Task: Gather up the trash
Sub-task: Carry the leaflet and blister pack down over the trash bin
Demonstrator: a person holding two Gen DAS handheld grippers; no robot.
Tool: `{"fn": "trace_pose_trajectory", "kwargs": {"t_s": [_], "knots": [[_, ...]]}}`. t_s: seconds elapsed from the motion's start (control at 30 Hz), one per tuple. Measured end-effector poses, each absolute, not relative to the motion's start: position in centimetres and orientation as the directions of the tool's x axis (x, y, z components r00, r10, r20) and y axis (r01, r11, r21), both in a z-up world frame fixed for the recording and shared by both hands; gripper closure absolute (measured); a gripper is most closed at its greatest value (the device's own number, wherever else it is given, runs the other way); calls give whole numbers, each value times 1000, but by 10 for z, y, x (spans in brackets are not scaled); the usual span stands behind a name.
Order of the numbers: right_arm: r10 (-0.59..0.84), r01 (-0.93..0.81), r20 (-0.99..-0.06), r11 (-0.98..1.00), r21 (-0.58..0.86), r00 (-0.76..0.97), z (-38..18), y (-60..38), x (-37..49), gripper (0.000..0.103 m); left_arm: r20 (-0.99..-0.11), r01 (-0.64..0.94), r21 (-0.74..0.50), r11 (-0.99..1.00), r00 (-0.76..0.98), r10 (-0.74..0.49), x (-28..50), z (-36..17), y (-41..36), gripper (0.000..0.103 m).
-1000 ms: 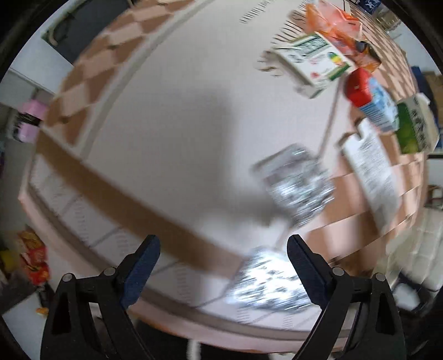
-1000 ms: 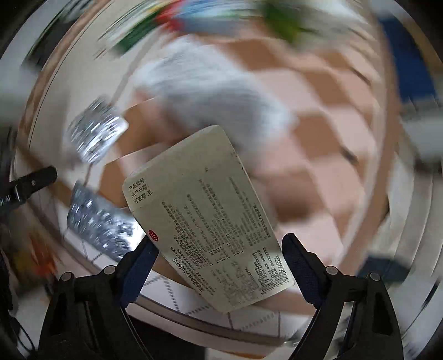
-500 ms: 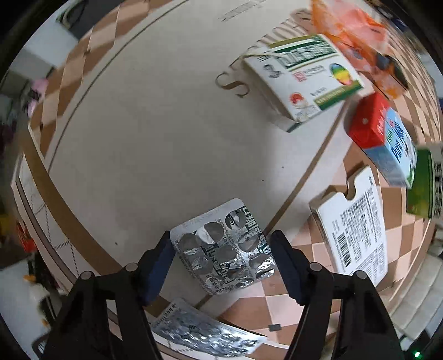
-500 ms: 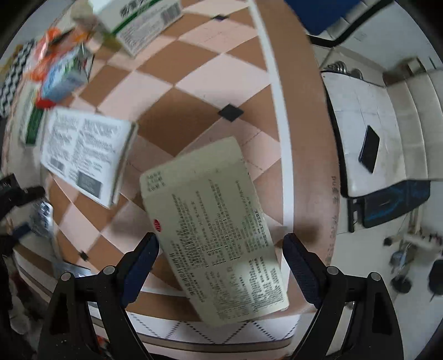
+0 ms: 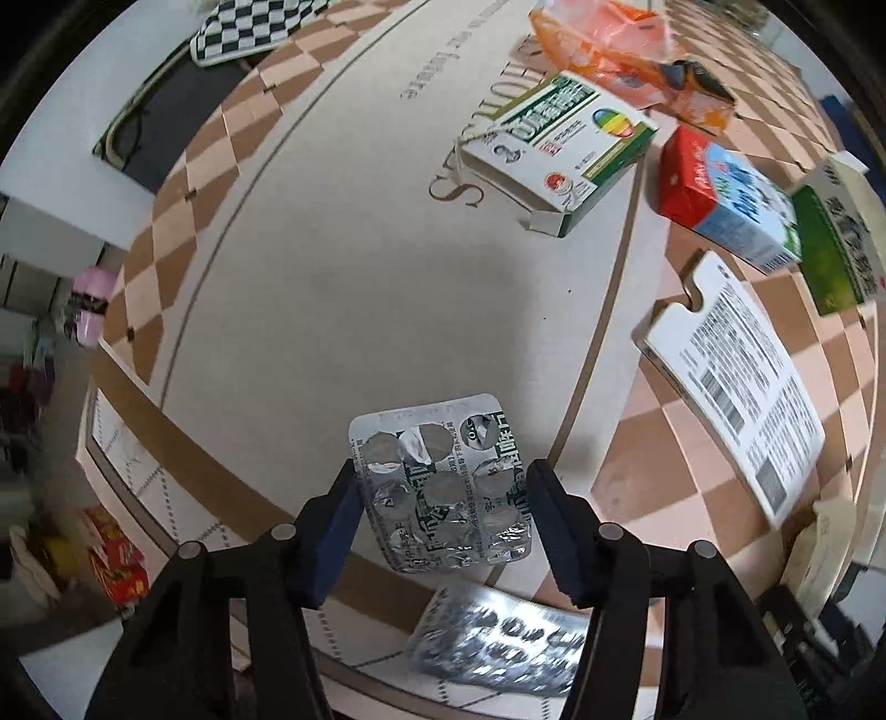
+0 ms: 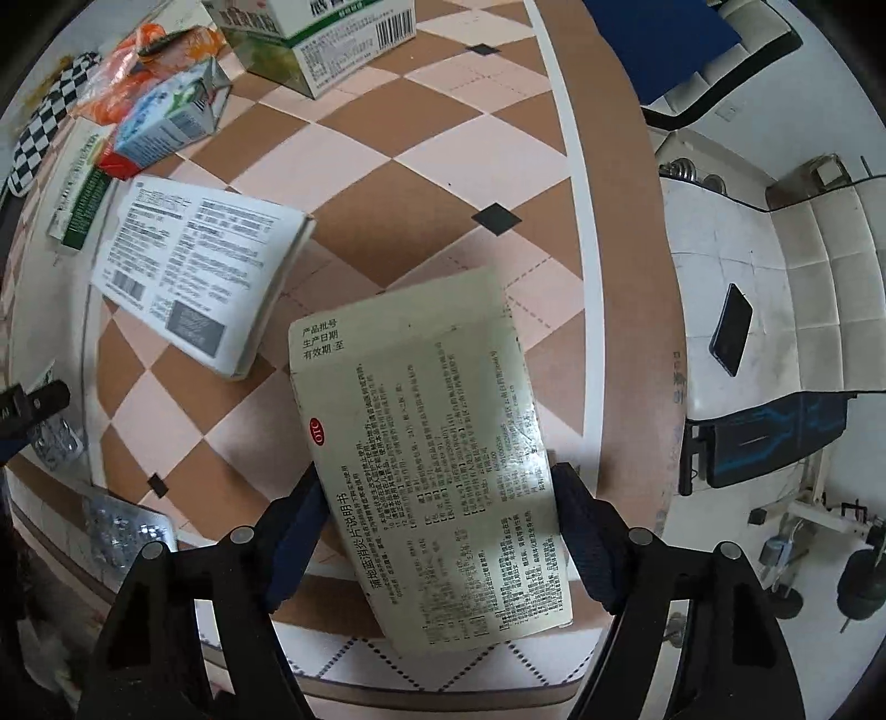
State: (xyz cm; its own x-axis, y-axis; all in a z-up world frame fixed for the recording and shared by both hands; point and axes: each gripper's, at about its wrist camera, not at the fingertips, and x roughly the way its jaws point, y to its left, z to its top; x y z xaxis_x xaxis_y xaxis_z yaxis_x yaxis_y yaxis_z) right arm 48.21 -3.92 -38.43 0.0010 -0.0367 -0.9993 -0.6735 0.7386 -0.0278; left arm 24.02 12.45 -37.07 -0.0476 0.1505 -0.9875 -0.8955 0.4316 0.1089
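A silver blister pack [image 5: 443, 487] with torn foil sits between the blue pads of my left gripper [image 5: 443, 498]. The jaws are closing and both pads touch its side edges. It stays fixed between the fingers while the table slides beneath. My right gripper [image 6: 437, 515] points down over the checkered tabletop [image 6: 443, 138]. Its jaws are closing on a pale printed medicine leaflet [image 6: 421, 421], and the pads press on its long edges. A second blister pack [image 5: 498, 642] lies near the table edge.
A green-and-white medicine box [image 5: 559, 149], a red-and-blue carton [image 5: 725, 199], an orange plastic bag [image 5: 614, 50] and a white barcoded box [image 5: 736, 387] lie on the table. The table edge [image 6: 631, 277] runs to the right; beyond it a phone [image 6: 731, 329] lies on a white bench.
The left gripper moved over the blister pack and its jaws narrowed until they met its edges. The right gripper rolled with the leaflet in it, and its jaws came in closer.
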Motion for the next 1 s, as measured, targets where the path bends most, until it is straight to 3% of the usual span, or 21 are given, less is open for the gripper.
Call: {"fn": "trace_pose_trajectory", "kwargs": {"t_s": [0.23, 0.53, 0.77, 1.0], "knots": [[72, -655, -993, 755, -10, 97, -347, -45, 452, 23, -970, -853, 110, 510, 19, 241, 227, -326, 109, 47], [196, -595, -968, 801, 64, 160, -282, -55, 356, 23, -933, -777, 66, 626, 174, 314, 157, -273, 91, 47], [279, -553, -949, 818, 155, 148, -257, -69, 254, 23, -922, -703, -14, 711, 284, 263, 75, -252, 67, 47], [275, -503, -960, 838, 212, 54, -280, -94, 155, 23, -953, -655, -69, 752, 266, 144, 12, -284, 47, 47]]}}
